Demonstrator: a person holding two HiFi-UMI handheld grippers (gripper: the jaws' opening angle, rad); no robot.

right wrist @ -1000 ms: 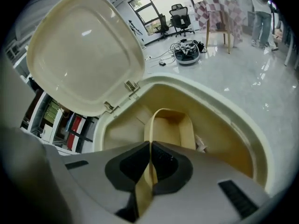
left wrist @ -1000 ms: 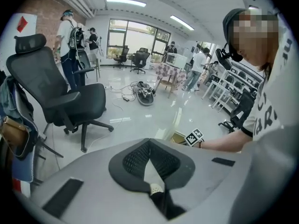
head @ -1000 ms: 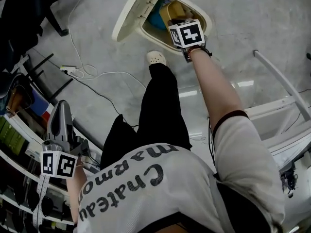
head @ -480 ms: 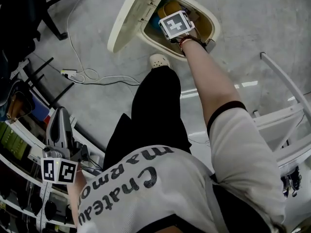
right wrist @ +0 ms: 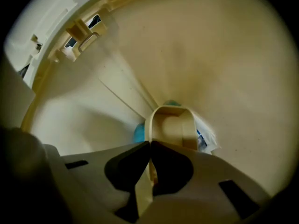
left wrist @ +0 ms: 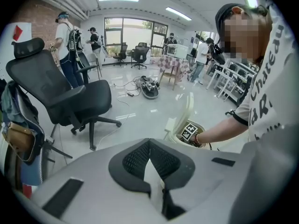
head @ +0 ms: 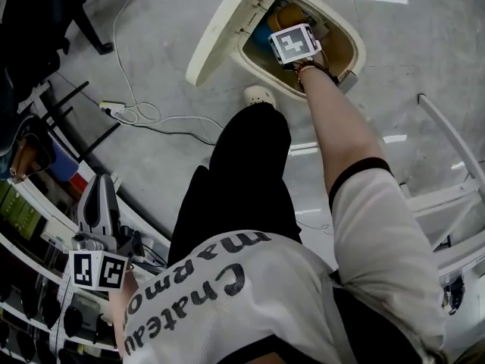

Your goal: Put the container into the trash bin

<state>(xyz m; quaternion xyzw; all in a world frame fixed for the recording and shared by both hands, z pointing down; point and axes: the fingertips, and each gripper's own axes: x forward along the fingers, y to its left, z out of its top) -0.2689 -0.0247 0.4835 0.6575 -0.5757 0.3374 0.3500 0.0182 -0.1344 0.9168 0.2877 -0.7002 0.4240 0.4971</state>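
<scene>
The right gripper (right wrist: 149,146) is deep inside the open trash bin (head: 350,59), its jaws pinched on the near wall of a beige container (right wrist: 172,125). The container sits straight ahead of the jaws, well below the rim, its length pointing down toward blue rubbish (right wrist: 139,133) at the bottom. Letting go should drop it in, I'd say. The left gripper (left wrist: 149,144), jaws together on nothing, hangs far off by the shelves (head: 30,226).

Glossy grey floor (head: 424,59), black office chair (left wrist: 70,97), bright windows (left wrist: 133,29) beyond.
</scene>
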